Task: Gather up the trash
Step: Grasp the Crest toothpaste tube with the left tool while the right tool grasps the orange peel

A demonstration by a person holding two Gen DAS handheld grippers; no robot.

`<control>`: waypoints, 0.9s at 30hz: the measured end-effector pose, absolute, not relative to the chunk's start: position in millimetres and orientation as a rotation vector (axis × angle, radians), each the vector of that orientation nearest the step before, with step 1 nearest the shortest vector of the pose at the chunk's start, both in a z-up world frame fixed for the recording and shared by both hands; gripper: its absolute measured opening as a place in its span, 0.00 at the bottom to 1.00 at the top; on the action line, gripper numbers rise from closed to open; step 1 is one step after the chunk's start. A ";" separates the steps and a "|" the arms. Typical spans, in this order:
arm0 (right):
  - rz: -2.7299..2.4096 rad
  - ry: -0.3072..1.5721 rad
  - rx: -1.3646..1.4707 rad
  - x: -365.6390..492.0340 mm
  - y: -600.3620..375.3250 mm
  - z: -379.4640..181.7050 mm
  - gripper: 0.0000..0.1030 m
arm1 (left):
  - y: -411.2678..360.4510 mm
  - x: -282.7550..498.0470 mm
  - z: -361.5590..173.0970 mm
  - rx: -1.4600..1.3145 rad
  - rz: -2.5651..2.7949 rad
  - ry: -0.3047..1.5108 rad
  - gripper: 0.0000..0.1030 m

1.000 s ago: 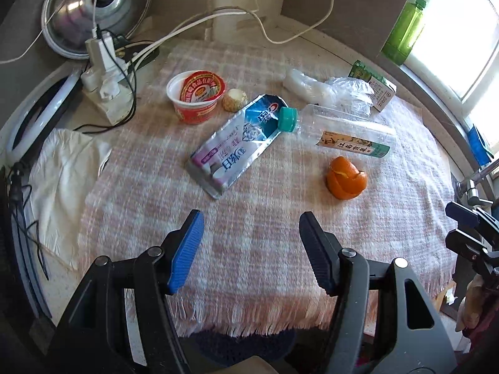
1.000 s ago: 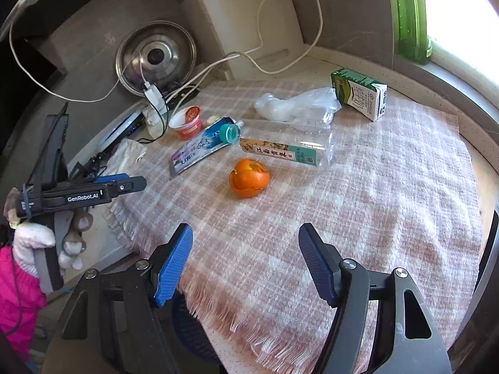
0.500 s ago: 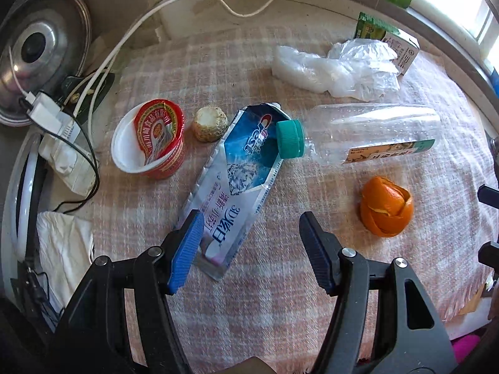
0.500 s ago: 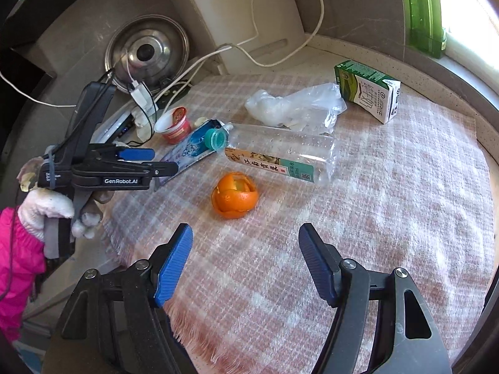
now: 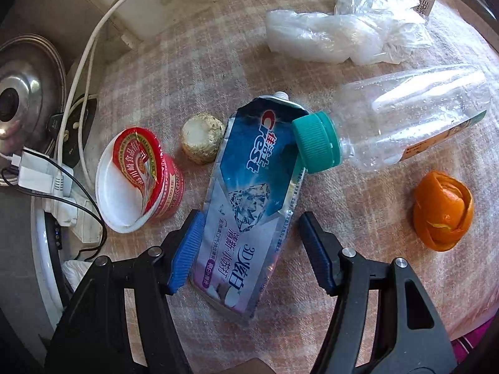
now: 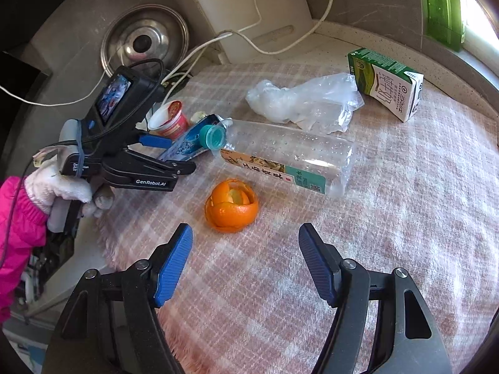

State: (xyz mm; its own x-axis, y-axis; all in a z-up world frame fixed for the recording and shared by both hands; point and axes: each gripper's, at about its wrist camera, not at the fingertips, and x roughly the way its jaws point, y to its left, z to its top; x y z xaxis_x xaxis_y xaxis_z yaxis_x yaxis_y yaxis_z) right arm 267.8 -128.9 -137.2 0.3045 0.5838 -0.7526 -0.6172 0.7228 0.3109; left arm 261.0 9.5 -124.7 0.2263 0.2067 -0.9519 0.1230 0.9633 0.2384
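Observation:
A flattened blue and silver toothpaste tube (image 5: 249,205) lies on the pink checked cloth (image 5: 162,71). My left gripper (image 5: 249,249) is open, its jaws on either side of the tube's lower end. A clear plastic bottle (image 5: 405,118) with a green cap lies across the tube's top. An orange peel (image 5: 443,215) sits to the right. In the right wrist view my right gripper (image 6: 246,268) is open and empty, just short of the orange peel (image 6: 231,205), with the bottle (image 6: 287,159) and the left gripper (image 6: 168,155) beyond.
A red and white cup (image 5: 140,180), a small round stub (image 5: 202,137), a crumpled plastic bag (image 5: 346,34) and a green carton (image 6: 386,84) lie on the cloth. A power strip with cables (image 5: 46,180) and a steel lid (image 5: 21,99) are at the left.
My left gripper has moved forward and down over the table until its jaws straddle the toothpaste tube. My right gripper has moved closer to the orange peel. Both stay open.

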 end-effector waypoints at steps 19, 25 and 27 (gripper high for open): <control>0.818 1.043 -0.086 281.4 -97.3 -162.2 0.68 | 34.9 291.1 -132.9 0.244 0.025 1.358 0.64; 0.813 1.046 -0.100 286.2 -88.7 -166.5 0.68 | 42.5 287.0 -130.3 0.209 0.033 1.336 0.63; 0.814 1.045 -0.112 287.3 -85.2 -167.8 0.68 | 48.8 284.3 -128.0 0.172 0.039 1.325 0.63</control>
